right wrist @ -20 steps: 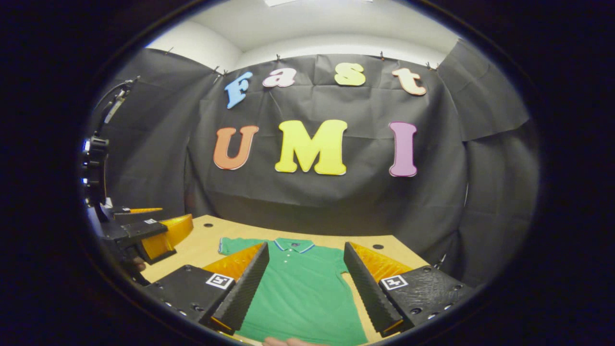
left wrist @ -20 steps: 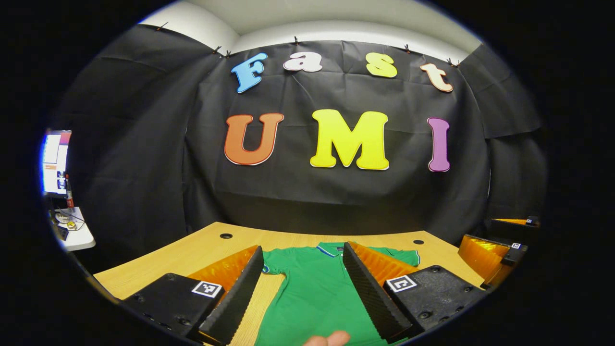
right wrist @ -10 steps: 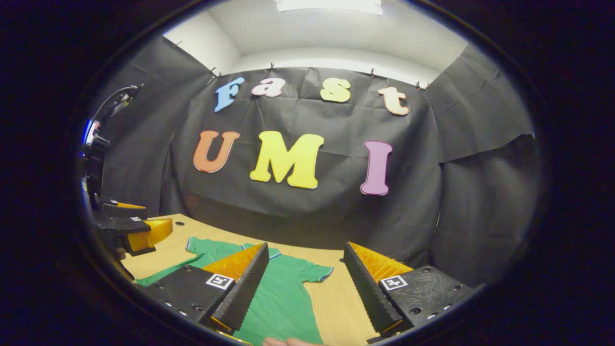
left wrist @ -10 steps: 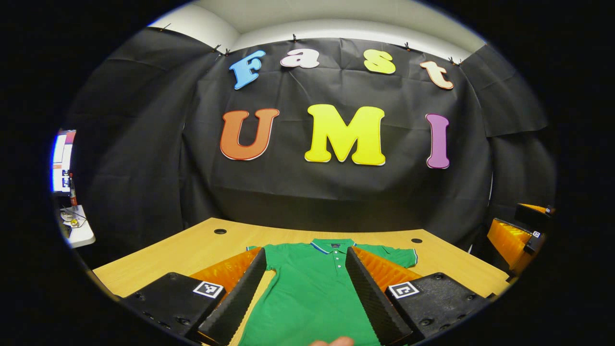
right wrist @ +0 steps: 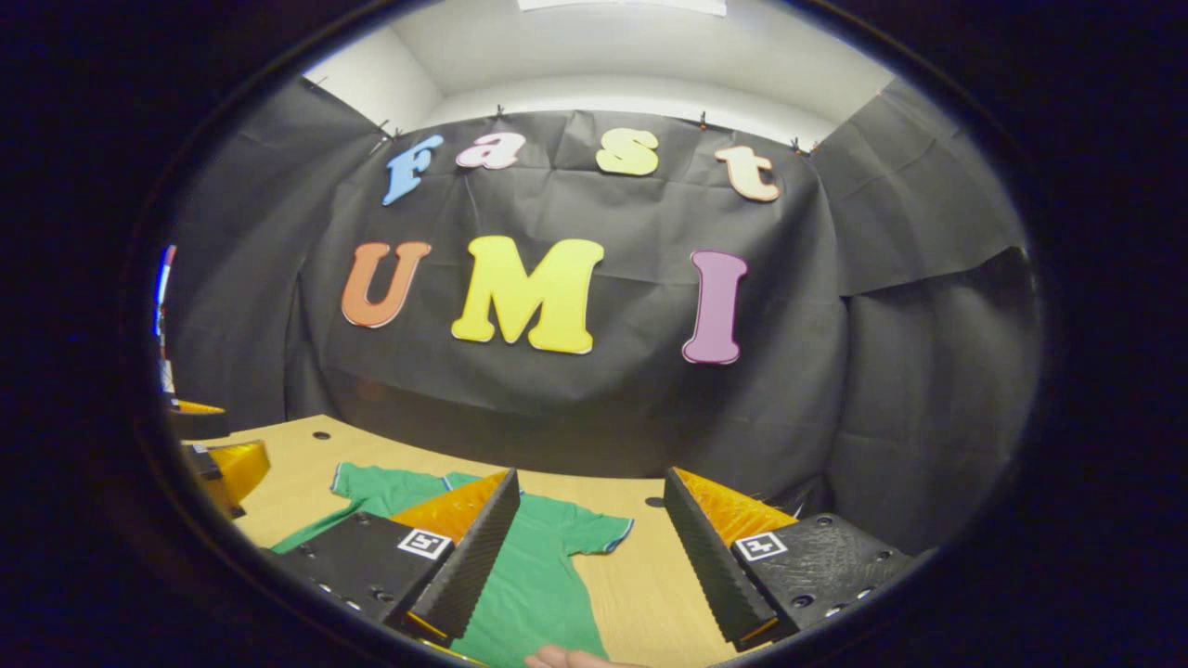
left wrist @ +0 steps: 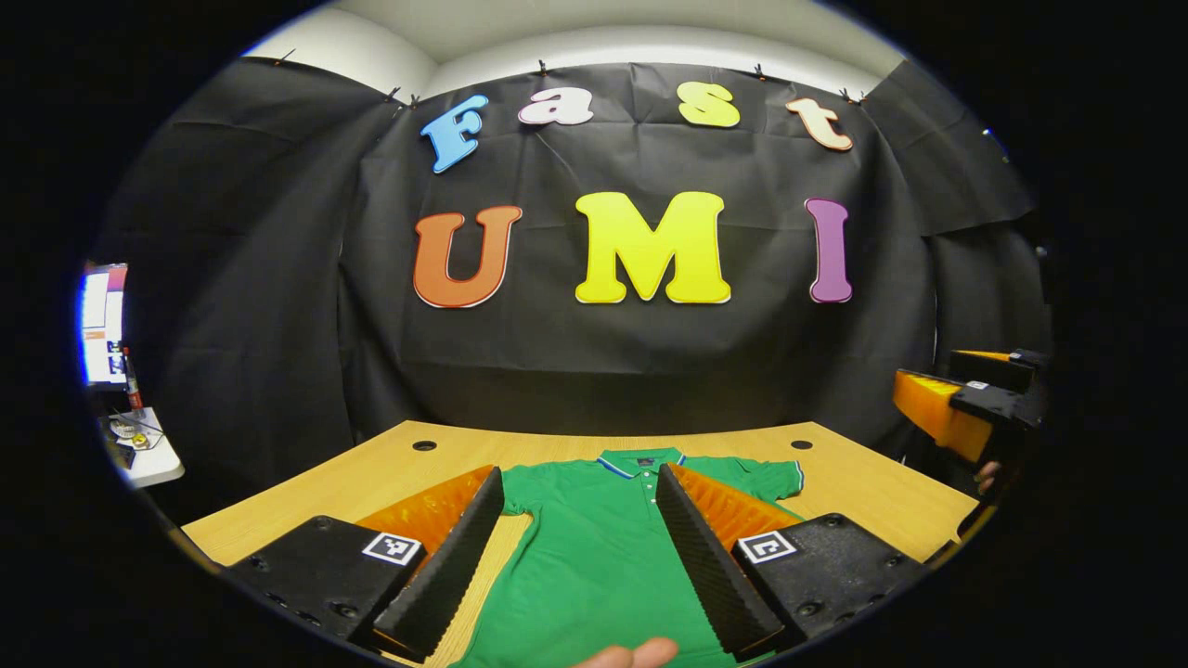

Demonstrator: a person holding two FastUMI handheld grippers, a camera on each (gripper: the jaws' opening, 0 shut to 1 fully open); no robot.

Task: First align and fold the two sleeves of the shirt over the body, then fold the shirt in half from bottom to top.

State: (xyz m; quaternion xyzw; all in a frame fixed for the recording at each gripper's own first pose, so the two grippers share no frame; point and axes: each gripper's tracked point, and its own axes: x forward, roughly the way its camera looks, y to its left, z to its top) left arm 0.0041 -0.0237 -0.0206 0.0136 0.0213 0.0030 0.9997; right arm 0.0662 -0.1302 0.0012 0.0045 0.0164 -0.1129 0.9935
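Green shirt (left wrist: 594,547) flat on the counter (left wrist: 371,482), sleeves unfolded. Left claw (left wrist: 575,557) and right claw (right wrist: 585,557) both released, raised above it, grasping nothing. Risk: catching a sleeve off-edge, dragging the body askew.

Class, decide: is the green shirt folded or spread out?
Spread flat: the green shirt lies open on the table, both sleeves out sideways.

even overhead light, sharp focus, soft shadows, strong fisheye bending at edges
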